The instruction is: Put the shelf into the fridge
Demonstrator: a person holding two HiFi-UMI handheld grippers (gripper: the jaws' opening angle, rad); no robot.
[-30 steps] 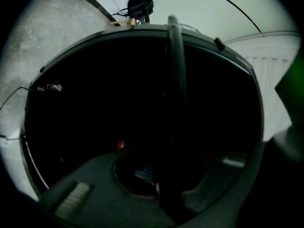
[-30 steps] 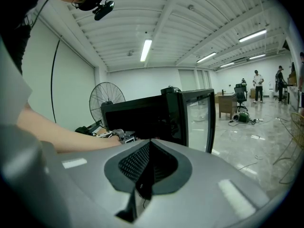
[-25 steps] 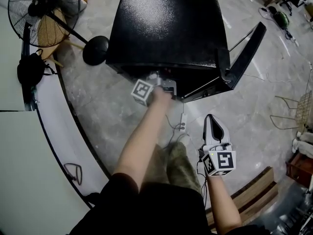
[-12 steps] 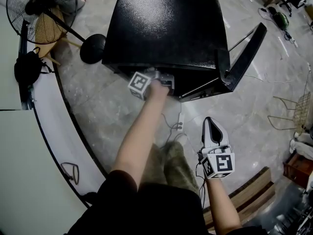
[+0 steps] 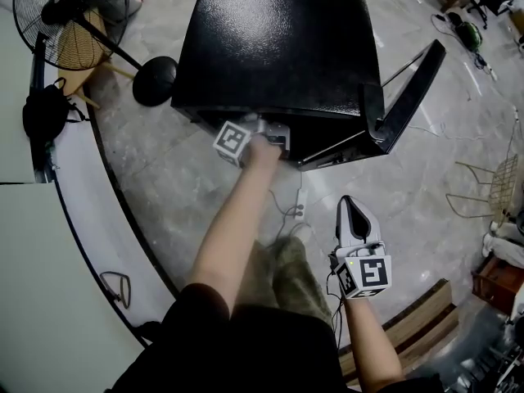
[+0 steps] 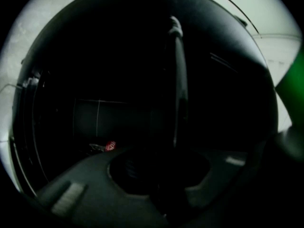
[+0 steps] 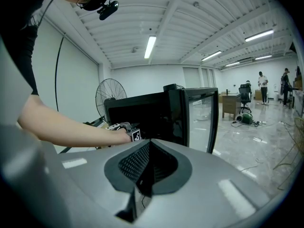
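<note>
- The black fridge stands on the floor with its door swung open to its right
- The left gripper reaches level into the fridge's front opening, its marker cube just outside under the top edge
- Its fingers have just been parting and stand released, a little apart, with a thin dark bar between them
- That bar looks like the shelf seen edge-on, inside the dark fridge; no more of it can be made out
- A small red thing lies deep in the fridge
- The right gripper hangs in front of the fridge, well apart from it, fingers clenched together on nothing
- A standing fan is left of the fridge
</note>
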